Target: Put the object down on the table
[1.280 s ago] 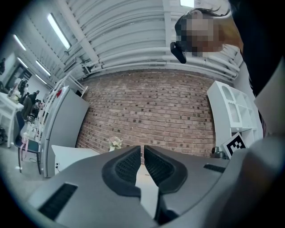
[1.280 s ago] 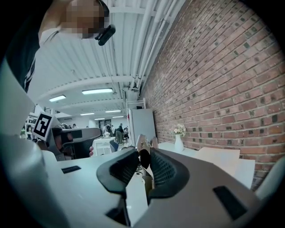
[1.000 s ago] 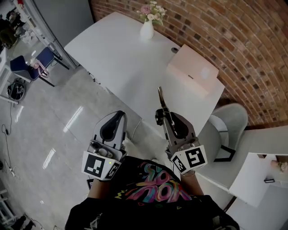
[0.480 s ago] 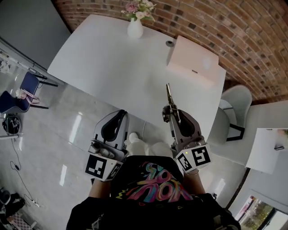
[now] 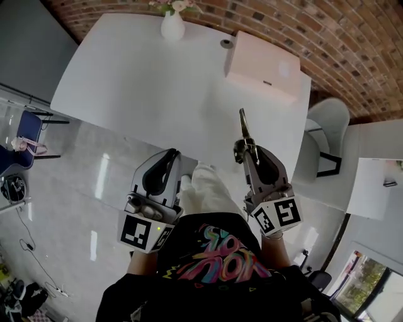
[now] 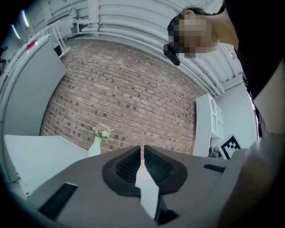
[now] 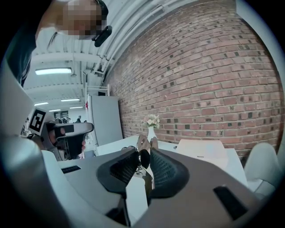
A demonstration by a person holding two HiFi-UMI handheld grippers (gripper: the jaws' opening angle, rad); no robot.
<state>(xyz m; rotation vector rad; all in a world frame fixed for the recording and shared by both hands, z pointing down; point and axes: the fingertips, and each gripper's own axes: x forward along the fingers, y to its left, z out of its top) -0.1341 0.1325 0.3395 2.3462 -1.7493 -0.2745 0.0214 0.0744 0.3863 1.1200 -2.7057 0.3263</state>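
We look down on a white counter (image 5: 145, 82) that carries a pale box (image 5: 261, 66) at its far right corner. Our left hand-held gripper (image 5: 170, 155) hangs before the near edge, jaws narrowed to a slit and empty. Our right hand-held gripper (image 5: 249, 148) is clamped on a slim metal tool (image 5: 243, 124) that points out over the counter's near edge.

flowers (image 5: 170, 5) — cut by top edge | tool (image 5: 244, 124) in right hand-held gripper (image 5: 248, 149) — kind unclear, lower end hidden
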